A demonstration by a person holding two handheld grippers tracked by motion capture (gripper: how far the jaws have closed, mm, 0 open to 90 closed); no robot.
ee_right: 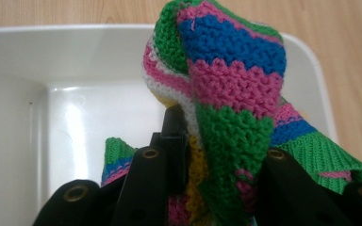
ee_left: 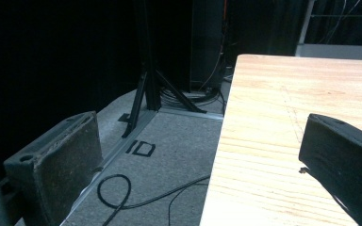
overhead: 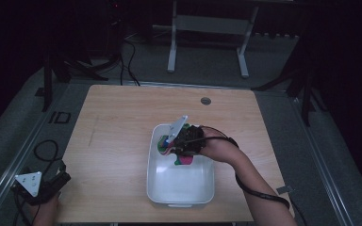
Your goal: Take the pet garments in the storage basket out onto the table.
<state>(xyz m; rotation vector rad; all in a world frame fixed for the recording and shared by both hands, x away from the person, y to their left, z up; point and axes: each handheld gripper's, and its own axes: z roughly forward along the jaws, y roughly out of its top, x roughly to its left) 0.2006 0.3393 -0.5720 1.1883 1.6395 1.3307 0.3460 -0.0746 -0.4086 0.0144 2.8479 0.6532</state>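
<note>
Between the right gripper's (overhead: 178,143) closed jaws, a striped crocheted cloth (ee_right: 226,80), white tub (overhead: 179,181) directly beneath; left gripper (overhead: 52,184) far off, gaping wide.

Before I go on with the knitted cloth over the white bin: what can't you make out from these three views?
- Knitted cloth: its lower part is hidden behind the right gripper in the right gripper view; in the high view the gripper and hand cover most of it.
- White bin: its floor under the cloth is hidden in both views.
- Left gripper: dim and small in the high view.
</note>
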